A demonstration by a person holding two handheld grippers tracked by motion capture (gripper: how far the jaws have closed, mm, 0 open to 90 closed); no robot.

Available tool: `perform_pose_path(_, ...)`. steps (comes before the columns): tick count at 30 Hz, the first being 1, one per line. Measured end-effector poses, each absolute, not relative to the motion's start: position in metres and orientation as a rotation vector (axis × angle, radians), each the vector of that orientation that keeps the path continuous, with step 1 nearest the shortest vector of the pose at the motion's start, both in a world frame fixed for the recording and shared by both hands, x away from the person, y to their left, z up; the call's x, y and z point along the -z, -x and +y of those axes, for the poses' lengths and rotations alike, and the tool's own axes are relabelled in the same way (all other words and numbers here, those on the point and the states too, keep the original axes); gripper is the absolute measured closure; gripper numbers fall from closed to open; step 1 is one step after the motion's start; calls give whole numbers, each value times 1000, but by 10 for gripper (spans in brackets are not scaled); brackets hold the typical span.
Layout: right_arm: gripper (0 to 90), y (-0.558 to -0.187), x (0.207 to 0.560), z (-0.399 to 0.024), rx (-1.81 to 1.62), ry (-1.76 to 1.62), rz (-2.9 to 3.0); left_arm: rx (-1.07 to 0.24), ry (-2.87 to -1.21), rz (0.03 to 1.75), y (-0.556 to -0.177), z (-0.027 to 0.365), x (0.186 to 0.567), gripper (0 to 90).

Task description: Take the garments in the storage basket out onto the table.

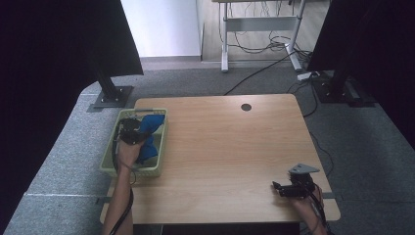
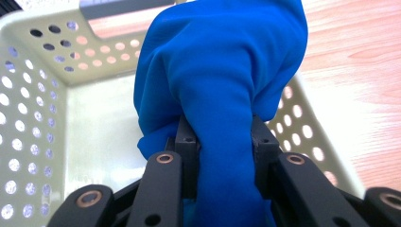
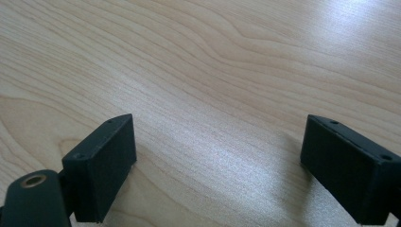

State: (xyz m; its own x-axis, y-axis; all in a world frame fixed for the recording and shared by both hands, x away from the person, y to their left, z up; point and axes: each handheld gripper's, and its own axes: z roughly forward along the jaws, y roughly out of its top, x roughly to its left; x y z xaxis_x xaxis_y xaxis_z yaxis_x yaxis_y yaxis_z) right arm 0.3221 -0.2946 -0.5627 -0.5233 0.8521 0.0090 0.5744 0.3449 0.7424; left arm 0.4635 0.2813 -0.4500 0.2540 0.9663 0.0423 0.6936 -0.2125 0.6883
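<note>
A blue cloth (image 2: 222, 80) is bunched between the jaws of my left gripper (image 2: 222, 142), which is shut on it. In the high view the left gripper (image 1: 131, 131) hangs over the pale green perforated basket (image 1: 108, 155) at the table's left edge, and the blue cloth (image 1: 149, 128) trails down into the basket. My right gripper (image 1: 277, 187) rests low at the table's front right, jaws wide apart. In the right gripper view the right gripper (image 3: 217, 165) is open with bare wood between its fingers.
The light wooden table (image 1: 230, 152) has a round cable hole (image 1: 246, 107) near its far edge. Dark screens on black stands (image 1: 110, 93) flank the table. A desk frame and cables (image 1: 259, 44) lie on the floor behind.
</note>
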Motion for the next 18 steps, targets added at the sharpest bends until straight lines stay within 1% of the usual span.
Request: perform_pose_path(18,109,-322,563,-295,-999,-1255,2233,-651,-1947,1415,-446,265,428,712)
